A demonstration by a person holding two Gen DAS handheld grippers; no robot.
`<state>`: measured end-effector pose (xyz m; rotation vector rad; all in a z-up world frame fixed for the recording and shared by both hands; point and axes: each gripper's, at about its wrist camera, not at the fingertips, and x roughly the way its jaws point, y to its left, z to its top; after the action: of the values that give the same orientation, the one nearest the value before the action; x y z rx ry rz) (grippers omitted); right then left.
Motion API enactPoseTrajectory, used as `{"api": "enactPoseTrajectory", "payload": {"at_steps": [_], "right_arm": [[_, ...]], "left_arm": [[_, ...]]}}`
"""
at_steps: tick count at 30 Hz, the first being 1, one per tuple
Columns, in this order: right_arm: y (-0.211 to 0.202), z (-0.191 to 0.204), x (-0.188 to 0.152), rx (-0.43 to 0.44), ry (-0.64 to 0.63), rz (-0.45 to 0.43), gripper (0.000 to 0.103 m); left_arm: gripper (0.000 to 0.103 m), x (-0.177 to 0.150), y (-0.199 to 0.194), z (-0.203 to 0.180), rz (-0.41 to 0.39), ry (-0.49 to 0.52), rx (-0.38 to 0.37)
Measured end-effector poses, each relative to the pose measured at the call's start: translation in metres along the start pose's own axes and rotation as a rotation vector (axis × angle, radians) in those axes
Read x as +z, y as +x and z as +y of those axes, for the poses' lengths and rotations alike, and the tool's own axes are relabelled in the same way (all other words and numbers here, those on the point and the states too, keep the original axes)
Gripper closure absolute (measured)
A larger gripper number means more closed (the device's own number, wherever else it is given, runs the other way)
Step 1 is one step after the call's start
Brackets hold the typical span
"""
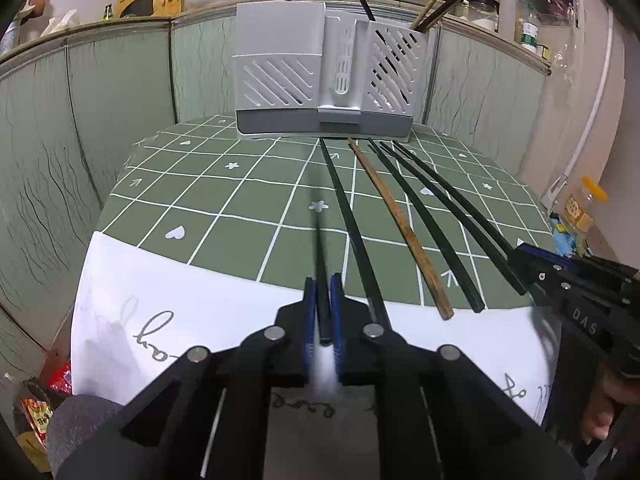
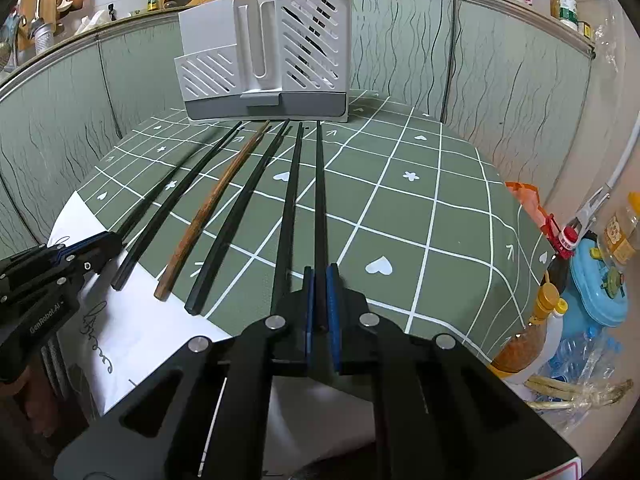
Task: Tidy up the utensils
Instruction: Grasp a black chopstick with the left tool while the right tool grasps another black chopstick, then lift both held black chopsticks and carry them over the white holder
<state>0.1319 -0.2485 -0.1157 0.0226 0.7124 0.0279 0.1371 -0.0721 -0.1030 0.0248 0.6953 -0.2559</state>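
Both sides are gripping at once: the left hand-held gripper [image 1: 323,312] is pinching a black chopstick [image 1: 320,248] by its thick end near the table's [image 2: 400,216] front edge, and the right hand-held gripper [image 2: 320,300] is pinching another black chopstick [image 2: 320,200]. Between them three black ones and a brown wooden chopstick [image 2: 208,212] are lying, tips toward the gray utensil holder [image 2: 264,56] standing at the far edge.

"DAS" on right tool [image 1: 516,254]; "GenRobot.AI" on left tool [image 2: 114,240]
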Motion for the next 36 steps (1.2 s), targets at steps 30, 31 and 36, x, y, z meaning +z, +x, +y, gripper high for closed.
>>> {"api": "enactPoseTrajectory", "payload": {"at_steps": [30, 31, 36], "right_arm": [[-0.081, -0.014, 0.052, 0.051, 0.022, -0.111, 0.097], [-0.085, -0.015, 0.057, 0.051, 0.021, -0.123, 0.097], [-0.103, -0.018, 0.082, 0.053, 0.016, -0.177, 0.097]], "left_arm": [[0.095, 0.060, -0.084, 0.028, -0.132, -0.016, 0.001], [0.095, 0.064, -0.086, 0.028, -0.137, -0.013, -0.001], [0.095, 0.086, -0.096, 0.031, -0.160, -0.005, -0.008]]}}
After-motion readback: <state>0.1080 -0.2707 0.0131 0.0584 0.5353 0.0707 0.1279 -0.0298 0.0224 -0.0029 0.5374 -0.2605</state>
